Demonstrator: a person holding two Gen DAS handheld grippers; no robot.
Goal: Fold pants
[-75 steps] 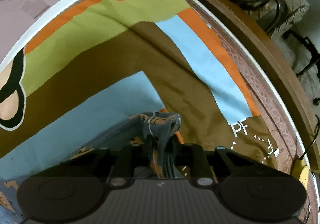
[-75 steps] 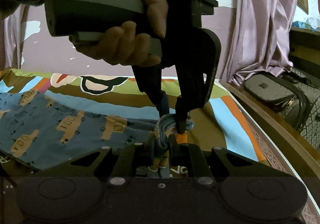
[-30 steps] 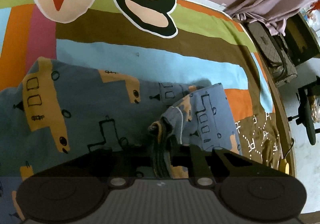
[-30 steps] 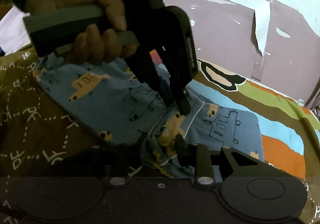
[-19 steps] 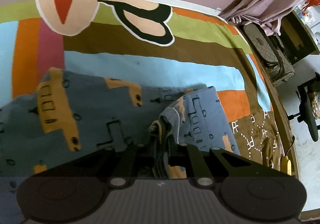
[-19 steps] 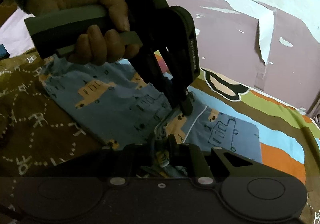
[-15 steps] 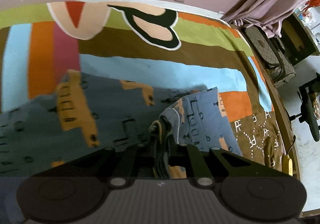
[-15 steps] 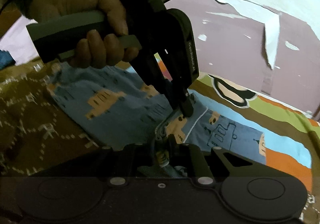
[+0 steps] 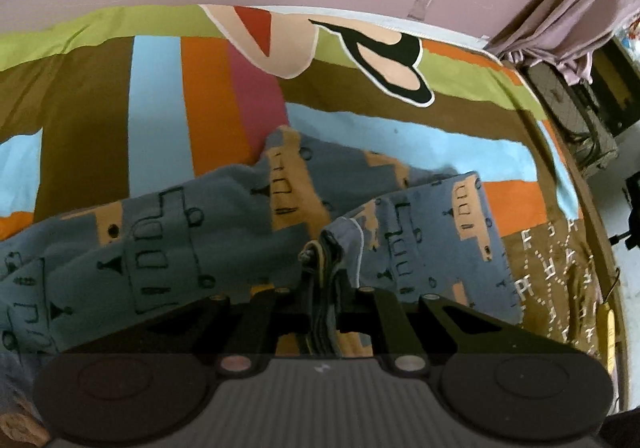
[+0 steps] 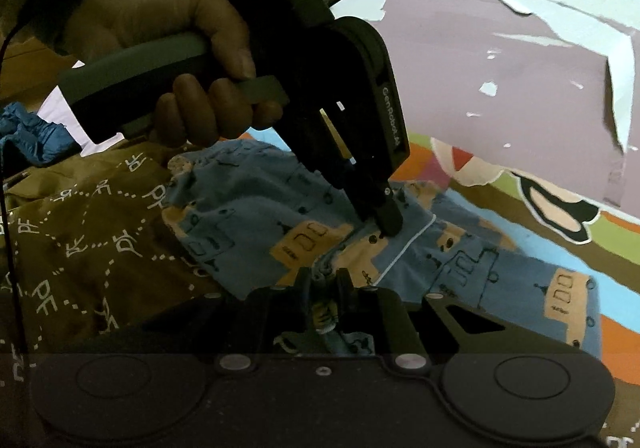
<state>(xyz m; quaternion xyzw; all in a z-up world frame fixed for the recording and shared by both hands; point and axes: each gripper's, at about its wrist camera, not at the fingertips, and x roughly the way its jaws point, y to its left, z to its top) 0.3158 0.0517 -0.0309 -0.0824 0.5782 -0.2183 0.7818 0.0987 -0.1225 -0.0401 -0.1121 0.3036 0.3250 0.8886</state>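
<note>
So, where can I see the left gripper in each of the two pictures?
Left wrist view: left gripper at bottom centre, shut on a bunched fold of the blue pants.
Right wrist view: it reaches in from upper left, held by a hand, tips near centre on the pants.
Shared landmark: the black-outlined peach shape on the bedsheet.

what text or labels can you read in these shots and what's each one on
"GenRobot.AI": side of the left claw, small, last letters uncertain.
"PF": repeated in white among dotted lines on the brown bedsheet.
A mark on top of the left claw's housing, maybe "S": too unclear to read.
Pants: only vehicle drawings, no words.
</note>
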